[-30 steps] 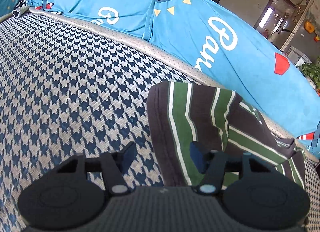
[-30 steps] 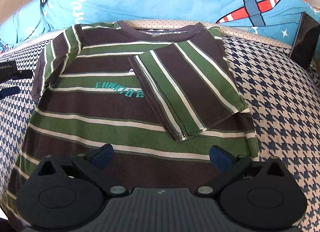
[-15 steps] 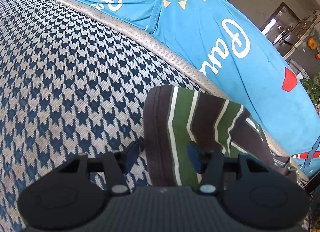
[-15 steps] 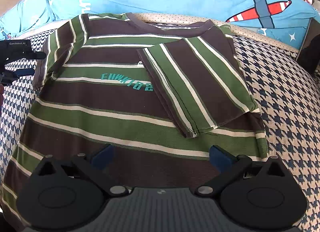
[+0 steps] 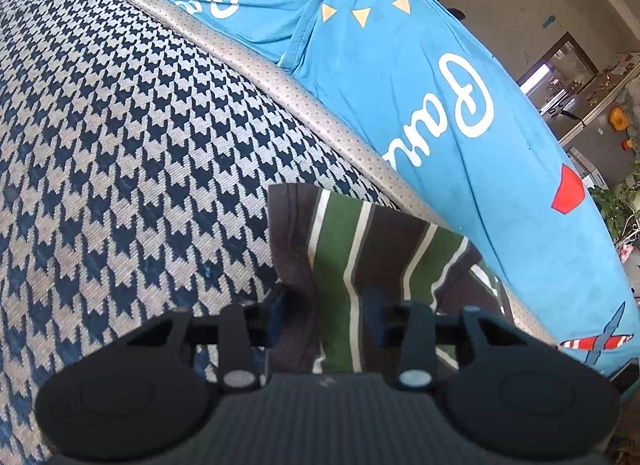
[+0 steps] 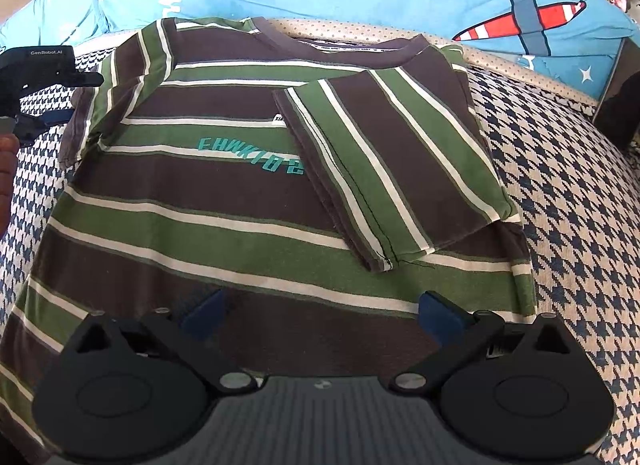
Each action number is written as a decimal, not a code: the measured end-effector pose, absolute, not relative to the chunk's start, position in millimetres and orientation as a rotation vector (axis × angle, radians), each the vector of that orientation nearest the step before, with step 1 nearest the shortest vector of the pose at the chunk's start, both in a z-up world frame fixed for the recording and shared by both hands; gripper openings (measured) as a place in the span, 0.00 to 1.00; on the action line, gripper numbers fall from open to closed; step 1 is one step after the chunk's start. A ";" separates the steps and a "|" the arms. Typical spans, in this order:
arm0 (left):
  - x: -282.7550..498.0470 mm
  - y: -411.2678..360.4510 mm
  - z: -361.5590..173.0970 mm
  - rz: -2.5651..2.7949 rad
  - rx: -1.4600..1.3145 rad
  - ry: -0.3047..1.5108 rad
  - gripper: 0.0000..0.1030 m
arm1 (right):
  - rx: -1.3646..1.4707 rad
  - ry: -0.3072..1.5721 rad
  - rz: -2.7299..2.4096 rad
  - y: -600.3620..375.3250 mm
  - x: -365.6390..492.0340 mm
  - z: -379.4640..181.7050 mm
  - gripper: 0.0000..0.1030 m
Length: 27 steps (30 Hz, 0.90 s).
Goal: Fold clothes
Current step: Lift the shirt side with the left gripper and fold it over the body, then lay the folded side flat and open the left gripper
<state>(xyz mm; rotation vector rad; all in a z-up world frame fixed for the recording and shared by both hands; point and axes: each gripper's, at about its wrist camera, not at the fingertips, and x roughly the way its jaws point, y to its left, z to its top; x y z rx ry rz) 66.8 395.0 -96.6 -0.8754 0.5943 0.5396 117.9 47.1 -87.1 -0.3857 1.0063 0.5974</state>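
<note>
Now you are at the second sleeve of the striped T-shirt (image 6: 224,225). It lies flat, front up, on the houndstooth sofa cushion (image 5: 120,137), with its collar toward the blue printed pillows (image 5: 440,65). One sleeve (image 6: 392,169) is already folded in over the chest and lies beside the teal lettering. The other sleeve (image 5: 360,249) is still spread out to the side, so I judge the folding to be only at an early stage.

Your left gripper (image 5: 324,317) has just been closing its jaws, and the hem of this open sleeve is between them. In the left wrist view the cloth bunches up at the pads, so the jaws stand narrow and appear to hold the sleeve edge. Your right gripper (image 6: 320,313) hovers over the lower part of the shirt with its jaws wide apart and nothing between them.

The next move, I think, asks you to lift the sleeve only a little and carry it across toward the middle of the chest, so that it mirrors the folded one. Keep the grip firm, because thin cloth can slip out. The body of the shirt may drag along; your free right gripper could press it down.
</note>
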 end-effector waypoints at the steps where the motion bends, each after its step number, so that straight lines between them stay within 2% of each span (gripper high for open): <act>1: 67.3 394.6 -97.1 0.544 -0.876 0.597 0.21 | -0.386 1.005 0.596 47.1 118.4 -87.1 1.00; 8: 68.3 393.4 -95.2 0.570 -0.865 0.602 0.14 | -0.393 1.000 0.598 47.9 117.4 -86.7 1.00; 18: 79.3 352.9 -61.0 0.451 -0.790 0.554 0.13 | -0.376 0.980 0.573 43.6 121.1 -82.9 1.00; 23: 100.8 297.4 -43.2 0.248 -0.668 0.586 0.14 | -0.346 0.979 0.551 38.7 126.7 -80.2 1.00; 26: 113.0 259.9 -45.9 0.130 -0.564 0.657 0.17 | -0.339 0.973 0.538 36.2 129.0 -79.1 1.00; 27: 114.2 248.8 -47.8 0.104 -0.530 0.680 0.21 | -0.337 0.973 0.534 35.6 129.6 -78.9 1.00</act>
